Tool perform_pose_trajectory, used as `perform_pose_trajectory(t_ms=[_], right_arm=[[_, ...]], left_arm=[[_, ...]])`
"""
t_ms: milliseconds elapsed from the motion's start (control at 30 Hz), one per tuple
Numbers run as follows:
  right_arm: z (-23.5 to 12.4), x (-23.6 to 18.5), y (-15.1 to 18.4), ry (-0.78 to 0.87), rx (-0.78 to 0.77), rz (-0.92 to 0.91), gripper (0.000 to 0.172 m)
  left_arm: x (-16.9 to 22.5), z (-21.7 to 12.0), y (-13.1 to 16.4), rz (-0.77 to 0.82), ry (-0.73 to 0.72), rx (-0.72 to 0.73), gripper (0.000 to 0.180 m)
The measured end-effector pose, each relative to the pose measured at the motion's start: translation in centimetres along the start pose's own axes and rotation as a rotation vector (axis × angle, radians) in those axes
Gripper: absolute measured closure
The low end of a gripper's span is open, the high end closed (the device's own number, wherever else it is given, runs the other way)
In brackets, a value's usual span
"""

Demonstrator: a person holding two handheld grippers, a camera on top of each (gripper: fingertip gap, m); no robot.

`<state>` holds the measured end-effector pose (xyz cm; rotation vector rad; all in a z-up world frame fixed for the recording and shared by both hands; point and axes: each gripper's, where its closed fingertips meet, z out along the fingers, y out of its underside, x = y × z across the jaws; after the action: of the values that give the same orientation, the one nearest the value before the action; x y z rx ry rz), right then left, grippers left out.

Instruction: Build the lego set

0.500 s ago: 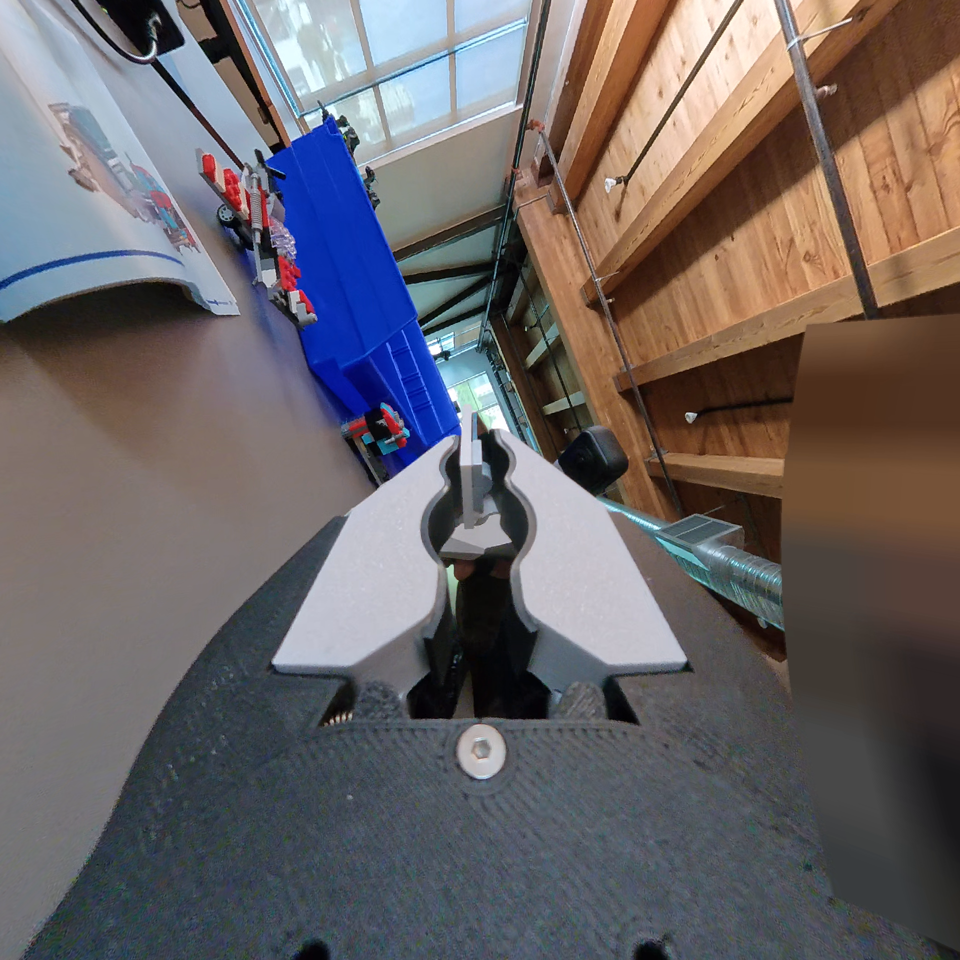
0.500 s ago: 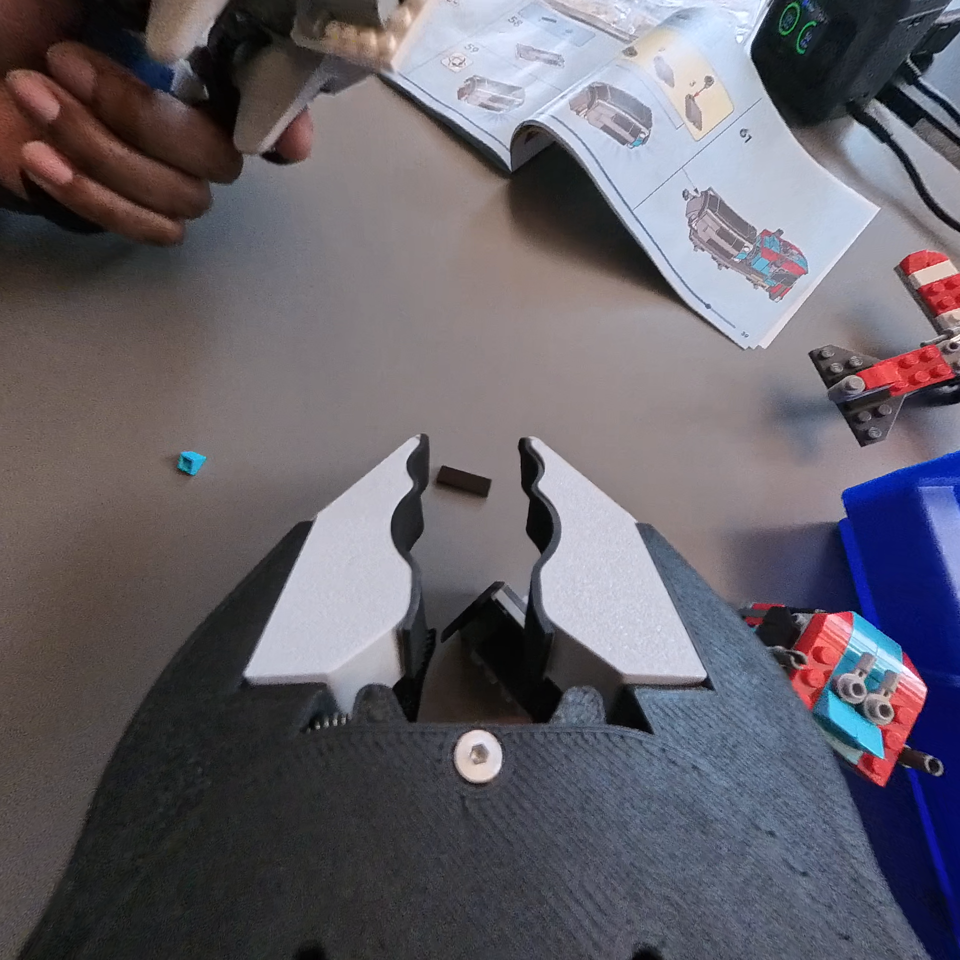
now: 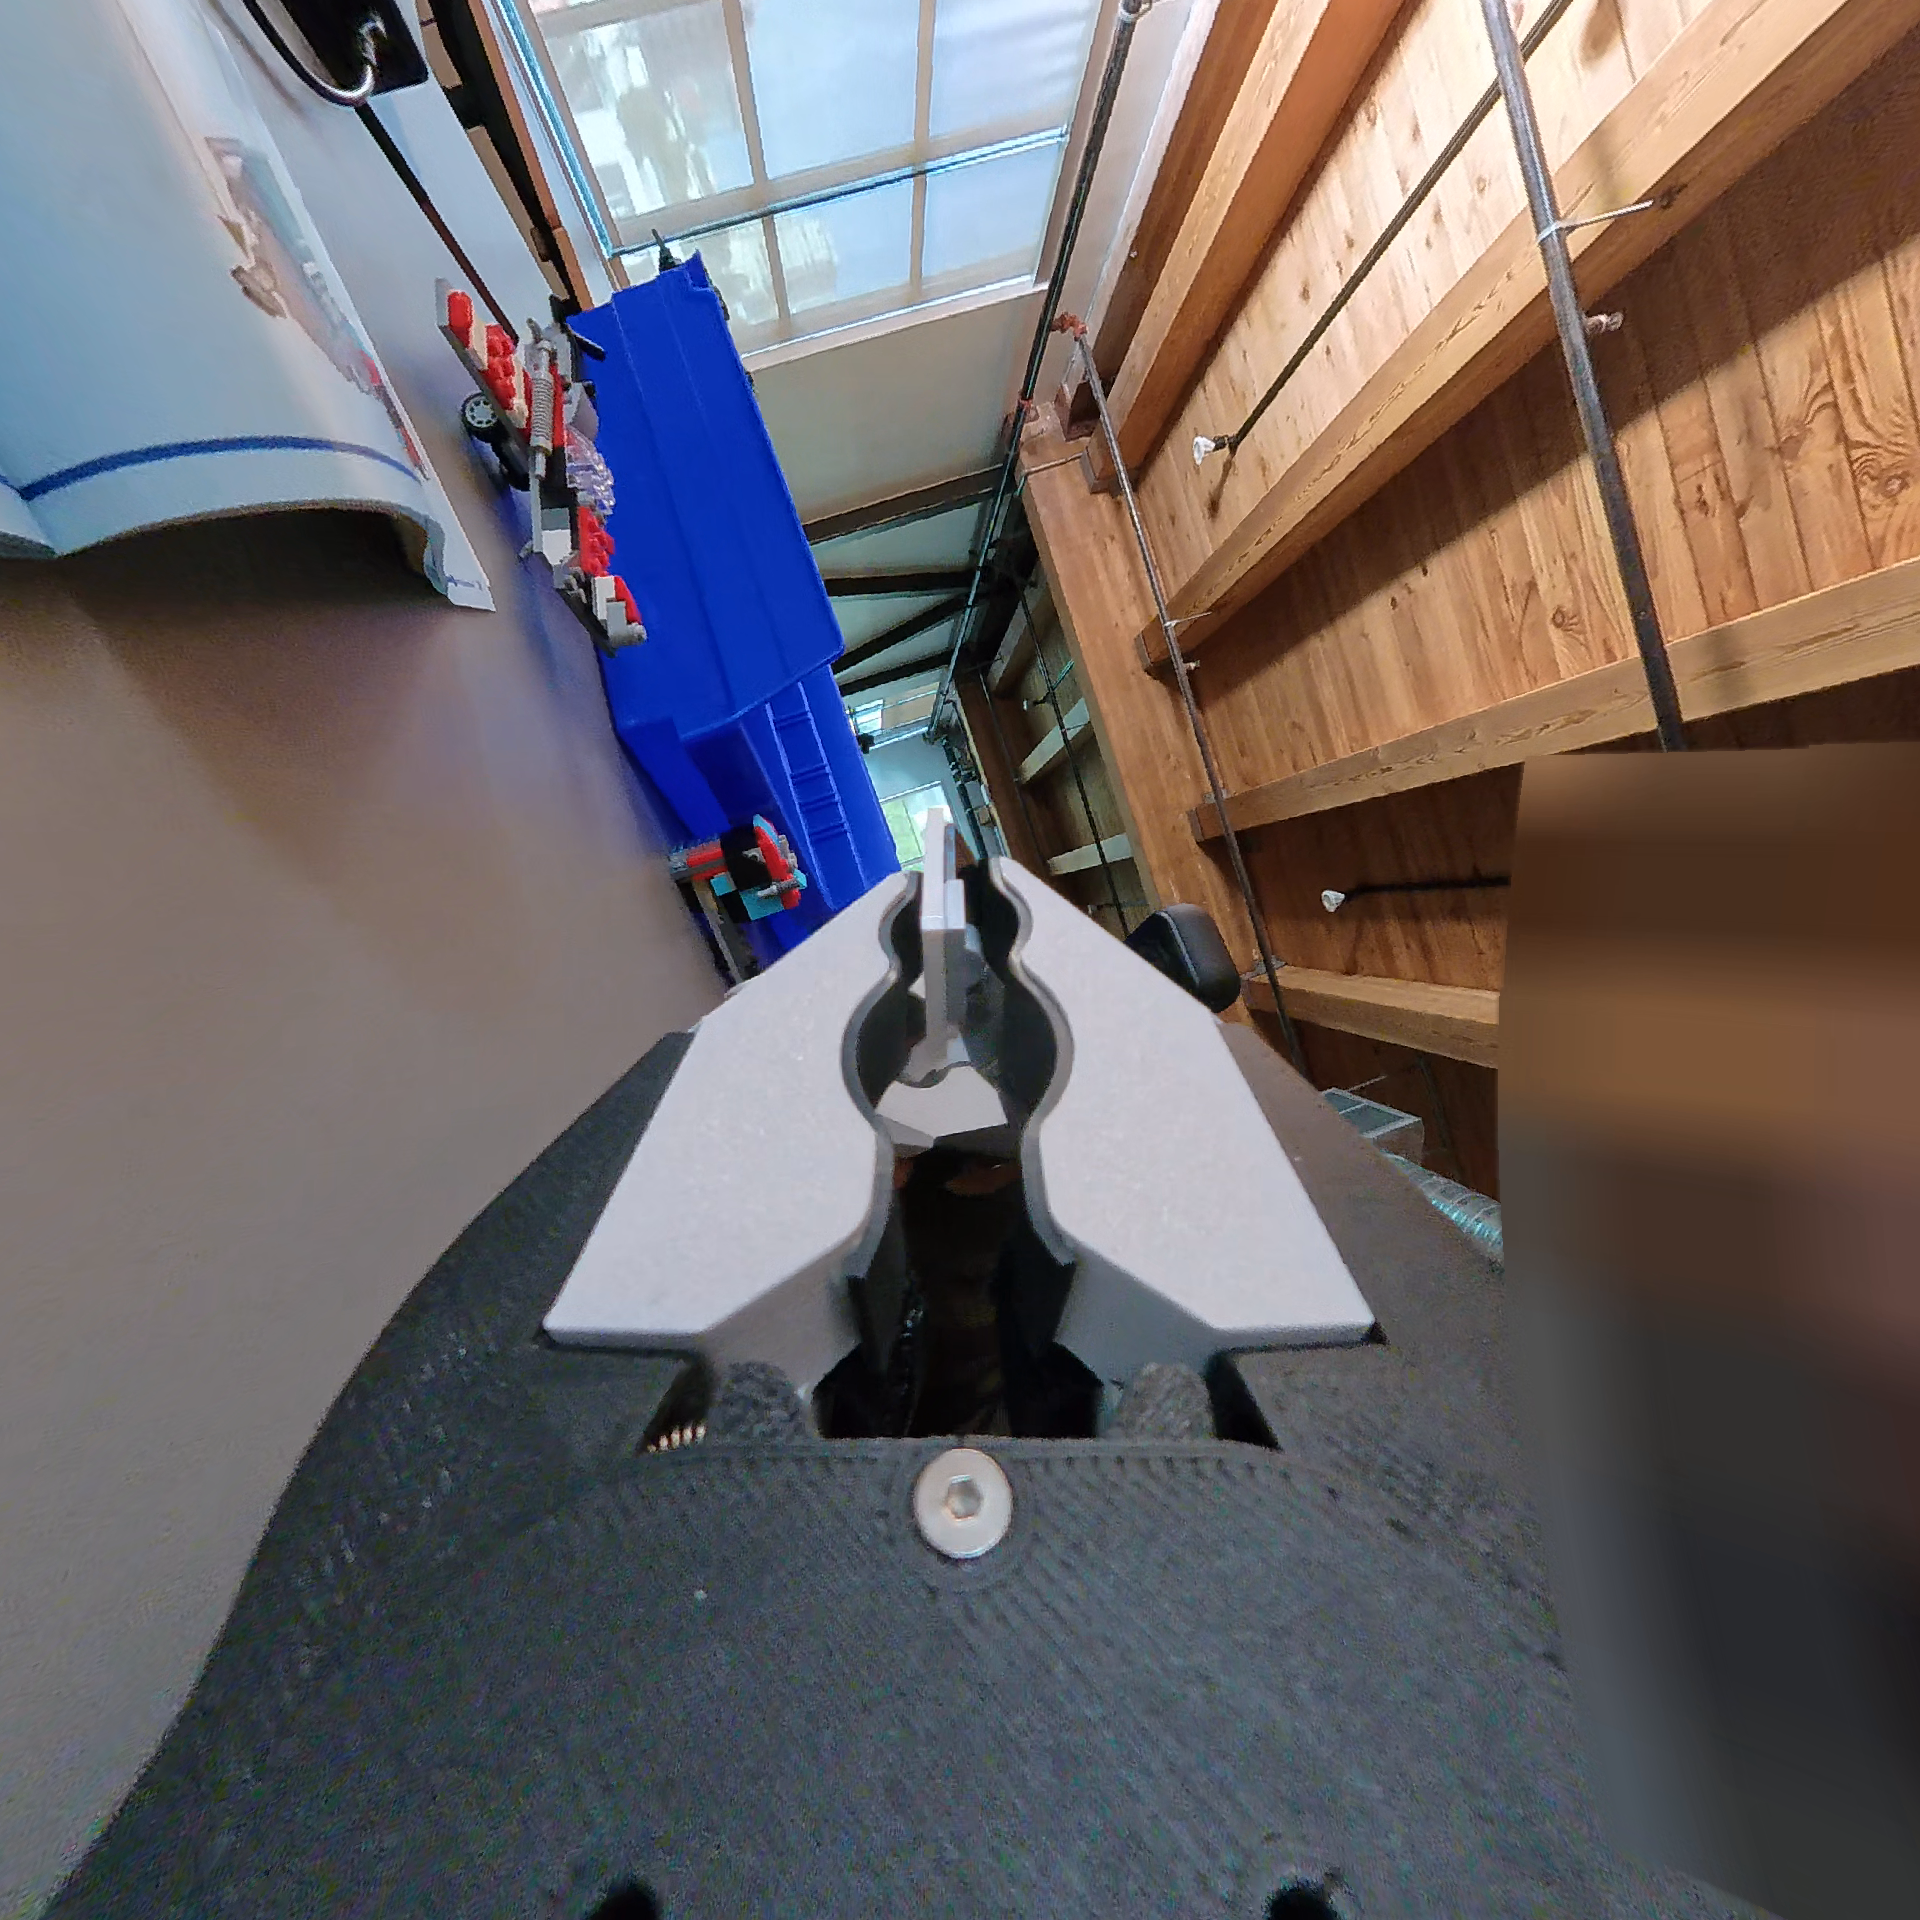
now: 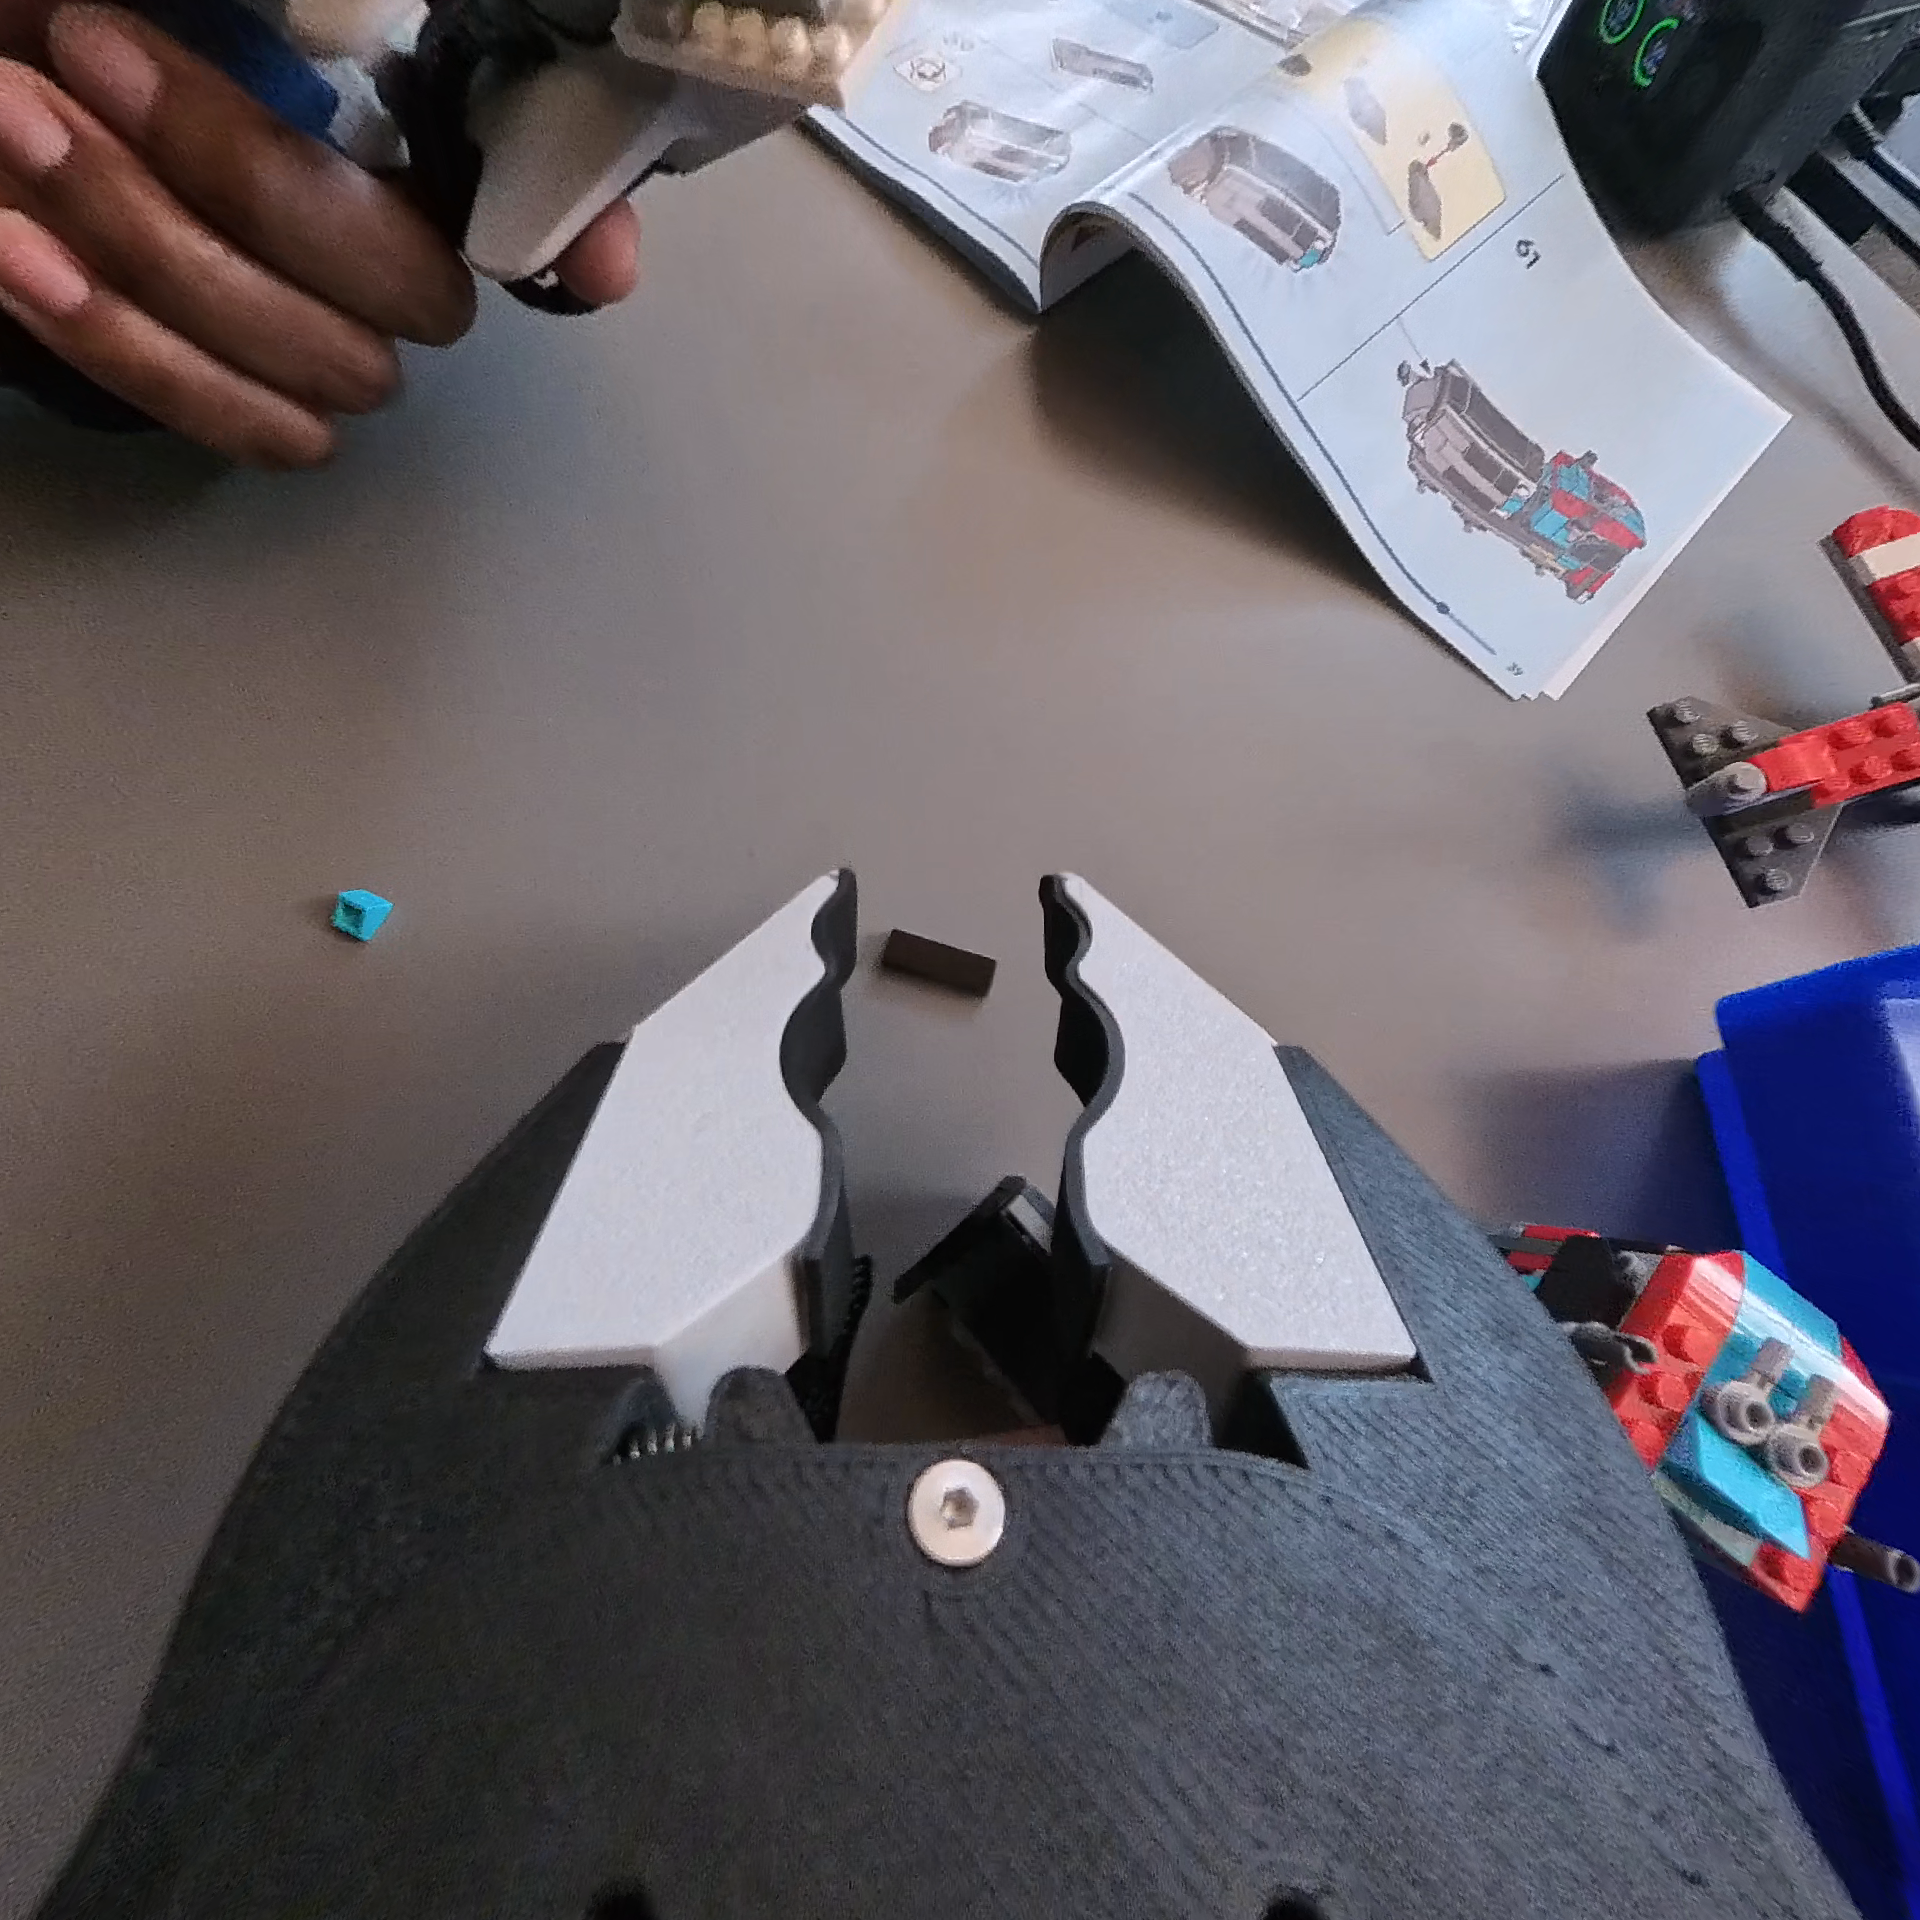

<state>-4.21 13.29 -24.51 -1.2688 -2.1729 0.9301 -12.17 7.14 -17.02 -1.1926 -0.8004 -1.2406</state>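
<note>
A: Left gripper (image 3: 951,894), jaws state?

B: Nearly closed, pressed on a thin light-grey plate piece (image 3: 943,935) held edge-on; it sticks out past the fingertips. The gripper is raised and tilted, its view taking in a window and timber wall. In the right wrist view the same gripper (image 4: 582,177) shows at top left, gripped by a hand (image 4: 197,249), with a pale studded piece at its tip.

A: Right gripper (image 4: 948,883)?

B: Jaws held wide apart, low over the grey worktop (image 4: 727,623). A small dark brown tile (image 4: 938,961) lies flat on the worktop between the fingertips. A clear gap shows on both sides, slightly narrower on the left; neither pad touches it.

A: Surroundings?

B: A small cyan brick (image 4: 362,916) sits well to the left of the right gripper. An open instruction booklet (image 4: 1455,364) lies at upper right, beside a black device (image 4: 1704,94) with cables. A red and grey brick assembly (image 4: 1797,779) lies at right; a red-and-cyan brick assembly (image 4: 1745,1423) rests against a blue bin (image 4: 1849,1143) at lower right.
</note>
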Motion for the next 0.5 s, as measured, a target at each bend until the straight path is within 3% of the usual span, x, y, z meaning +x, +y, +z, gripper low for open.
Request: perform_pose_trajectory(t_ms=[500], right_arm=[[-1.0,-0.2,-0.1,0.038,-0.036,-0.052,0.134]], left_arm=[[-0.5,0.0,0.5,0.022,-0.037,0.000,0.169]])
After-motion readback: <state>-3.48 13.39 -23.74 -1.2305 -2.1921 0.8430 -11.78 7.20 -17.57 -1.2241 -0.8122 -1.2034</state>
